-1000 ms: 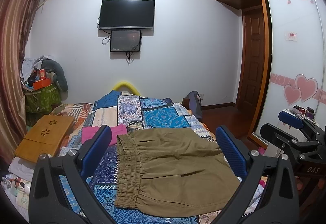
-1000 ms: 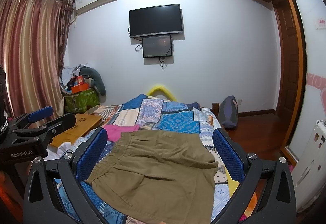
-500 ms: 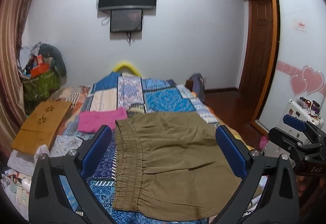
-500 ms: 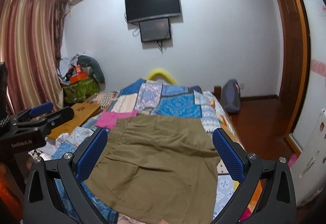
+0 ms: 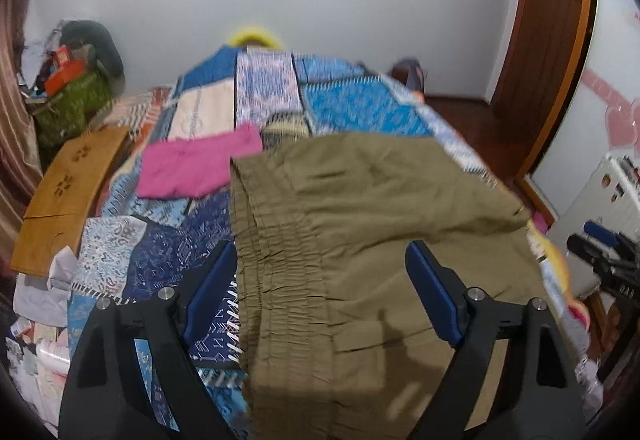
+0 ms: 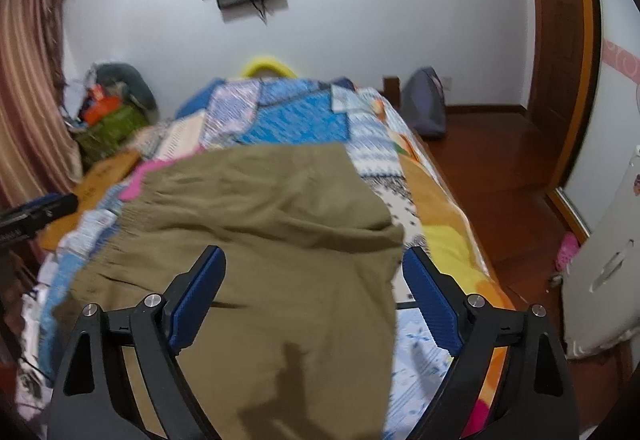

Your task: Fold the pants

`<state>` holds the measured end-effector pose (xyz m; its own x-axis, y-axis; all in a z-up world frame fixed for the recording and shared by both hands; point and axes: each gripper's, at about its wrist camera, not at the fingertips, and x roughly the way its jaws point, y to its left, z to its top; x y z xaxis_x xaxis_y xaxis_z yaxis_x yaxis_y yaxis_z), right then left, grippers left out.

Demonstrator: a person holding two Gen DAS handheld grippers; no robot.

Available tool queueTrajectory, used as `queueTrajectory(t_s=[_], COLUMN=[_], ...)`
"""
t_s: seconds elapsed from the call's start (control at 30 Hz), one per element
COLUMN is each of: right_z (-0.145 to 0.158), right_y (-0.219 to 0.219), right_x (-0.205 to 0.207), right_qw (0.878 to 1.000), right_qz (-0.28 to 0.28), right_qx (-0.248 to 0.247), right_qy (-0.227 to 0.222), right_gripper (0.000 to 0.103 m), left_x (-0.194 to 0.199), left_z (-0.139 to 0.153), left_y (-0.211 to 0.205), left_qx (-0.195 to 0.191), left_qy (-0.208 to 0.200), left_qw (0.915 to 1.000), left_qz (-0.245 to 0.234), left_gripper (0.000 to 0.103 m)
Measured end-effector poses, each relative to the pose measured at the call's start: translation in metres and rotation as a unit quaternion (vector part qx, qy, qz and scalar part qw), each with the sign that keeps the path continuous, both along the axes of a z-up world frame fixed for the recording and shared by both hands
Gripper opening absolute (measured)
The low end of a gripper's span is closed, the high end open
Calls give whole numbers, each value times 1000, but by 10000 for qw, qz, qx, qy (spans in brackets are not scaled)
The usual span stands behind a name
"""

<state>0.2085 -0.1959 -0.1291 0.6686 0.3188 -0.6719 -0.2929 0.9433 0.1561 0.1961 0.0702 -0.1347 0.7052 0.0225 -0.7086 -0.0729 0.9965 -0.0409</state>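
Observation:
Olive-brown pants [image 5: 360,240] lie flat on a patchwork bedspread [image 5: 344,104], with the gathered elastic waistband [image 5: 272,264] on the left side. My left gripper [image 5: 320,280] is open and empty, above the waistband end. My right gripper [image 6: 312,280] is open and empty, above the leg end of the pants [image 6: 280,260], near the bed's right edge. The right gripper also shows at the right edge of the left wrist view [image 5: 604,256]. The left gripper also shows at the left edge of the right wrist view [image 6: 36,212].
A folded pink garment [image 5: 192,164] lies on the bed just beyond the waistband. A wooden lap tray [image 5: 68,188] sits at the bed's left. A white cabinet [image 6: 604,260] and wooden floor [image 6: 500,160] are to the right.
Both grippers have tilted down and moved forward over the pants, so the pants now fill the space between the fingers. Both stay open.

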Motion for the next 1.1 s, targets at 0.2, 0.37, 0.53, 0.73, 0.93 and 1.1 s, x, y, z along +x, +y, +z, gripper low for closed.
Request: queueTrajectory(t_s=[0.2, 0.37, 0.53, 0.73, 0.93, 1.1], right_z=[-28, -48, -65, -77, -77, -76], right_y=[-13, -14, -11, -6, -7, -6], right_x=[26, 47, 61, 70, 68, 73], right_qw=[9990, 9972, 9940, 9911, 9909, 9900], right_qz=[41, 184, 440, 680, 676, 687], right_qx=[-249, -435, -507, -405, -655, -725], right_qy=[364, 576, 861, 1072, 958, 992], right_gripper=[84, 80, 66, 41, 14, 11], left_x=[28, 41, 49, 54, 57, 55], left_z=[-39, -66, -71, -77, -78, -78], left_y=[17, 32, 35, 31, 34, 37], left_qx=[-13, -504, -641, -184, 31, 195], left_qy=[771, 1300, 1415, 1331, 1301, 1323], left_qw=[9969, 9892, 9861, 9890, 9899, 9899], left_qz=[-181, -444, -594, -622, -563, -476], left_gripper=[70, 69, 69, 61, 57, 57])
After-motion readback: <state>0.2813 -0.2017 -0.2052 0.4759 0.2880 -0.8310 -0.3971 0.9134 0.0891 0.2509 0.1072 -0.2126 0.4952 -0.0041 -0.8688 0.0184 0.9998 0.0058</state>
